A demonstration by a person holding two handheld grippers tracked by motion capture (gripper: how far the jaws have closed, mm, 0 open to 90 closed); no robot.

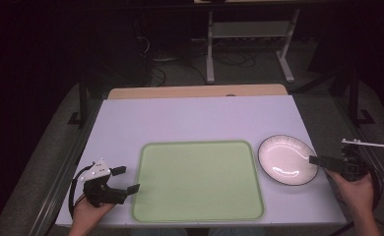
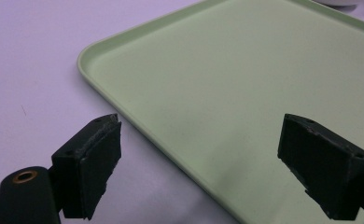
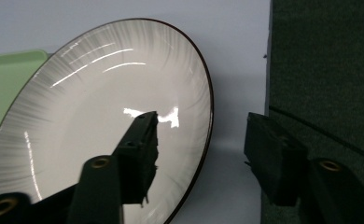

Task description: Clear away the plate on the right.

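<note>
Glossy white bowl [image 3: 101, 116], rim between my right tool's [image 3: 201, 140] spread jaws; clenching off-centre could tip it. Left tool [image 2: 199, 158] released over tray [image 2: 245, 70] edge.

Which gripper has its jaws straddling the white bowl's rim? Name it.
The right gripper: one jaw sits over the white bowl, the other outside its rim. The left gripper straddles the green tray edge instead.

The left gripper [image 1: 122, 179] is black, topped by a pale grey three-cornered plate [image 1: 97, 169], with a black cable [image 1: 75, 187] looping off its outer side. Its jaws end in thick, rectangular black pads [image 2: 95, 168], a brass-ringed screw hole [image 2: 24, 176] just behind one. The right gripper [image 1: 314, 160] is black too, with matching brass-ringed holes [image 3: 100, 162]. Both hands are bare, no sleeves showing.
</note>
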